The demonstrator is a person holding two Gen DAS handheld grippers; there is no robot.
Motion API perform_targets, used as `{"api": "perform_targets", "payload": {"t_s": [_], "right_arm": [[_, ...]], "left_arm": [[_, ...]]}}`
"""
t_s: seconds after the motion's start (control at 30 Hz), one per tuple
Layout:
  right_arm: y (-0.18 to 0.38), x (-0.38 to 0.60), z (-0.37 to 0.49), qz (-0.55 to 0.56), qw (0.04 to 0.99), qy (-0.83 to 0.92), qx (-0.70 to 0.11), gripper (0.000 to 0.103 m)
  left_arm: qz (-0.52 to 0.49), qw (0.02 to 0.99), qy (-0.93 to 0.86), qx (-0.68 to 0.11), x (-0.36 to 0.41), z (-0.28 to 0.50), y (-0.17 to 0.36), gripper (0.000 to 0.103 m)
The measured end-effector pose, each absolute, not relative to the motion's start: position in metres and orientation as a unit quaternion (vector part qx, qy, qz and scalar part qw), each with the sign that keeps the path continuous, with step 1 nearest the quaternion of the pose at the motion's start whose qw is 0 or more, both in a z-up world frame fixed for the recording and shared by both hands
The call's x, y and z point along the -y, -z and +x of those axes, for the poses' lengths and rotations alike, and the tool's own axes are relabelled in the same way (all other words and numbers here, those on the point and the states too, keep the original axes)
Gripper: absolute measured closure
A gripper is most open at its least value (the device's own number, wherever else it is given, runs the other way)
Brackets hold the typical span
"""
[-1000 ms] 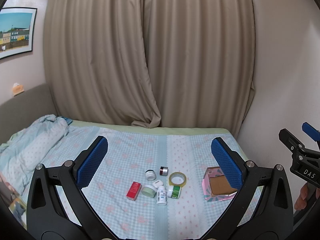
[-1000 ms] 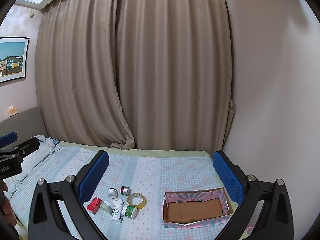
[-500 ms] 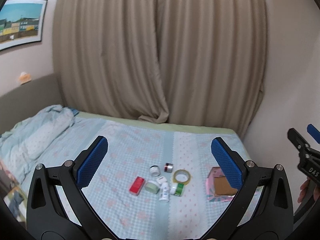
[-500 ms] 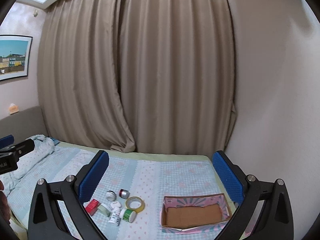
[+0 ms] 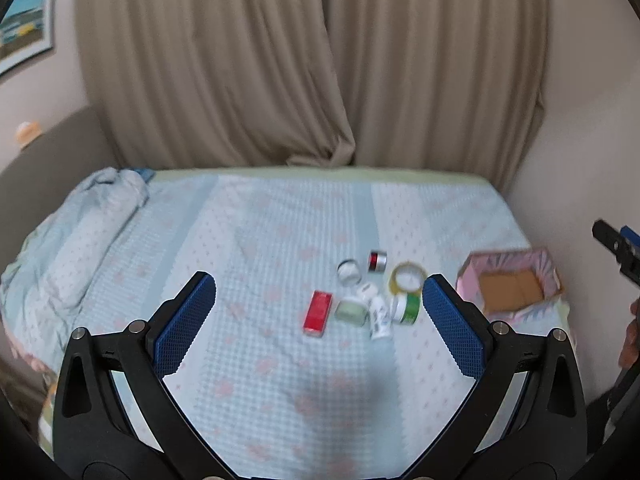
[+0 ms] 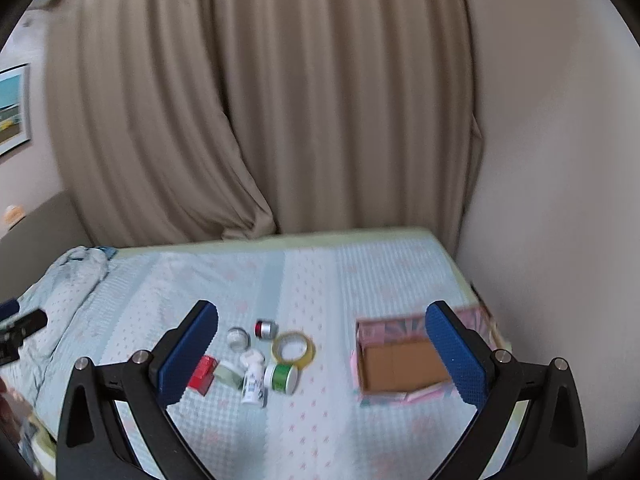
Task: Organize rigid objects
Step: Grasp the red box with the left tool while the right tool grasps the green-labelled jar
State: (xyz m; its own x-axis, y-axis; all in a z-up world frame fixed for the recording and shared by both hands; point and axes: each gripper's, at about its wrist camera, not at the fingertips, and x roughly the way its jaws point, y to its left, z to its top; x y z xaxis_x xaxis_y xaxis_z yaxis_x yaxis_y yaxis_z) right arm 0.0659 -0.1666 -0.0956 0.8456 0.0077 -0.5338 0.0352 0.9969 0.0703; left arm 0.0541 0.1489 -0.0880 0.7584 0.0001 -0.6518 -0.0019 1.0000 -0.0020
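Grippers wide and empty above the bed

Your left gripper [image 5: 319, 330] hangs above the bed with its two blue-padded fingers [image 5: 185, 322] spread wide and nothing between them. Your right gripper [image 6: 321, 354] is spread just as wide and grips nothing either; its tip shows at the right edge of the left wrist view, with part of your hand below it.

Beyond the fingers lies the light blue quilted bedspread with pink motifs [image 5: 256, 248], and on it a tight cluster of small rigid things. The flat red rectangular box [image 5: 317, 313] lies on the cluster's left side. Just beside it sits the pale green round jar [image 5: 351, 312], and touching that is the white plastic bottle lying on its side [image 5: 378, 316]. The green-labelled white tub [image 5: 407, 309] lies tipped over right of the bottle. Farther back stand the clear glass jar with a white inside [image 5: 349, 271], the small red and silver tin [image 5: 377, 261] and the yellowish ring of clear tape [image 5: 408, 279], which lies flat.

Well apart to the right, near the bed's edge by the wall, sits the open pink patterned cardboard box with a brown floor [image 6: 400, 364]; it holds nothing that you can see. A rumpled pale blue duvet [image 5: 68, 248] is bunched at the left end of the bed. Beige pleated curtains [image 6: 280, 100] hang behind the bed, and a framed picture [image 5: 24, 40] hangs on the left wall.
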Motion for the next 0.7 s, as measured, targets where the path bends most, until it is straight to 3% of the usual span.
{"api": "perform_targets", "payload": {"t_s": [0.3, 0.7], "right_arm": [[0.155, 0.118, 0.117, 0.09, 0.929, 0.061, -0.355, 0.0], [0.276, 0.076, 0.213, 0.1, 0.868, 0.089, -0.478, 0.0]], "left_arm": [[0.031, 0.898, 0.075, -0.432, -0.2, 0.14, 0.157, 0.001], [0.052, 0.82, 0.127, -0.555, -0.193, 0.241, 0.317, 0.001]]}}
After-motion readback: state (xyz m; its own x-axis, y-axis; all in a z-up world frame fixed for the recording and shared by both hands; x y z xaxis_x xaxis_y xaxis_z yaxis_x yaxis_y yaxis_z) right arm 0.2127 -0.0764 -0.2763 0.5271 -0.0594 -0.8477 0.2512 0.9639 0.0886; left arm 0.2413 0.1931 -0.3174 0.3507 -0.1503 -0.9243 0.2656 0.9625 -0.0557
